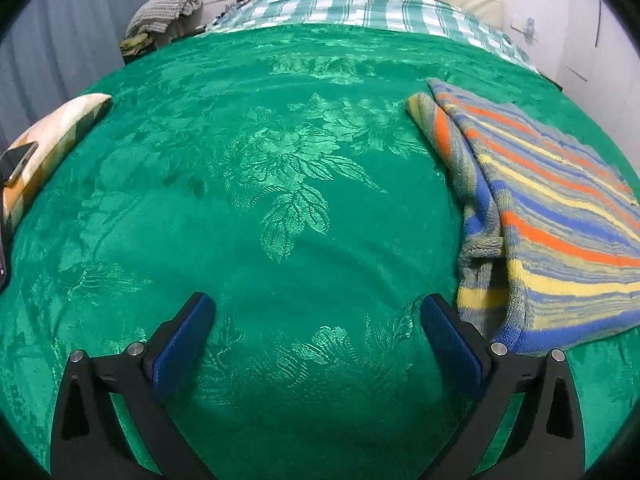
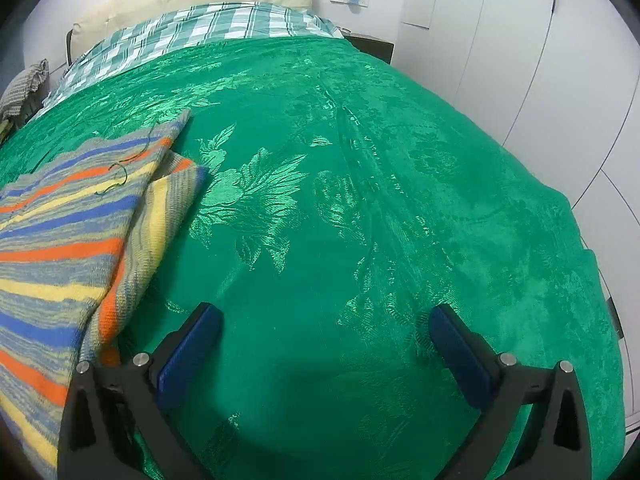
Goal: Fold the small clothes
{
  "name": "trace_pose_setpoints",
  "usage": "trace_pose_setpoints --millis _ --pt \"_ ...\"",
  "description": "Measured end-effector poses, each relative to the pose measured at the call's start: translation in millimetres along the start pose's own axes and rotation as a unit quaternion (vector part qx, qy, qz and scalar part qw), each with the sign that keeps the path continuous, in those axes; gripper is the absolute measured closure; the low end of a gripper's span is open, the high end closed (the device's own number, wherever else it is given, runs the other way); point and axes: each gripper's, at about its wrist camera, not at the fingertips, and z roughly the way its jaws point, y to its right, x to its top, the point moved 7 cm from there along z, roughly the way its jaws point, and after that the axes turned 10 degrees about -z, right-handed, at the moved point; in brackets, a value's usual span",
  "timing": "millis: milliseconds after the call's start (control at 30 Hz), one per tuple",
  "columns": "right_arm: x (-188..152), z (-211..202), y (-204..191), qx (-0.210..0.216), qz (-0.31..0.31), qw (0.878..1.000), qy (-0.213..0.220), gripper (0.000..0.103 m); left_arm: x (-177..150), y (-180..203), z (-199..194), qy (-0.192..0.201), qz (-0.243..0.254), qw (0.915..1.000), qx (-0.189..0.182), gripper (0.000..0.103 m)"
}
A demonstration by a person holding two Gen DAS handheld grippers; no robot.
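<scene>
Both claws, left claw (image 1: 318,312) and right claw (image 2: 326,324), are being held released over the bed (image 1: 280,160), flanking the striped sweater (image 1: 560,216) lying lengthwise between them, neither nearer.

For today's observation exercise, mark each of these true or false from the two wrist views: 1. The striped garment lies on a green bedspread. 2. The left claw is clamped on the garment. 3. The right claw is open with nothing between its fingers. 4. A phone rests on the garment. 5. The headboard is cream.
1. True: the striped garment lies on the green bedspread.
2. False: the left claw is open and holds nothing; the garment lies beside it.
3. True: the right claw is open over bare bedspread.
4. False: the phone rests on a checked cushion.
5. True: the headboard is cream.
</scene>
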Motion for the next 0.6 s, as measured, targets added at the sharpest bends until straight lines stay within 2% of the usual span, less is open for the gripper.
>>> trace_pose_setpoints --millis 600 --pt "0.6 -0.4 -1.2 -0.001 0.000 1.000 -0.001 0.000 0.7 -0.6 -1.4 0.000 0.001 1.0000 0.002 0.000"
